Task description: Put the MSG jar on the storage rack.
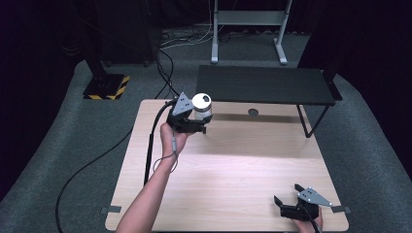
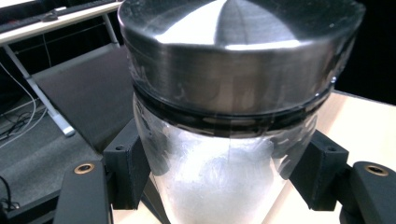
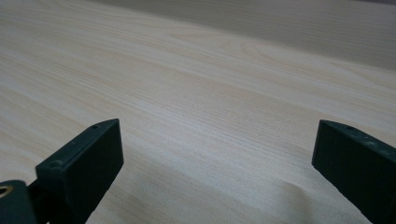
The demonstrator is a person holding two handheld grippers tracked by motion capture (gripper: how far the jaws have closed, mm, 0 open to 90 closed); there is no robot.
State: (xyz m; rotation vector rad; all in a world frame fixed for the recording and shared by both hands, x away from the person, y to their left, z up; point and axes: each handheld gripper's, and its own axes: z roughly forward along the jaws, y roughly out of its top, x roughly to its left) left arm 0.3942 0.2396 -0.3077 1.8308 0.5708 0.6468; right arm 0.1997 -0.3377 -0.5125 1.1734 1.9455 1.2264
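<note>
A clear jar (image 1: 202, 108) with a brushed metal lid is held off the wooden table (image 1: 228, 165) near its far left corner. My left gripper (image 1: 197, 122) is shut on it. In the left gripper view the jar (image 2: 224, 154) stands upright between the two black pads, which press on its glass wall just below the lid (image 2: 238, 51); something white lies inside. My right gripper (image 1: 287, 194) rests at the table's near right corner, jaws spread wide. In the right gripper view its fingertips (image 3: 93, 154) frame bare wood with nothing between them.
A low black shelf (image 1: 265, 85) on thin legs stands across the far side of the table, with a small round dark thing (image 1: 253, 112) beneath it. A black cable (image 1: 150, 145) trails from the left gripper over the left table edge. Grey carpet surrounds the table.
</note>
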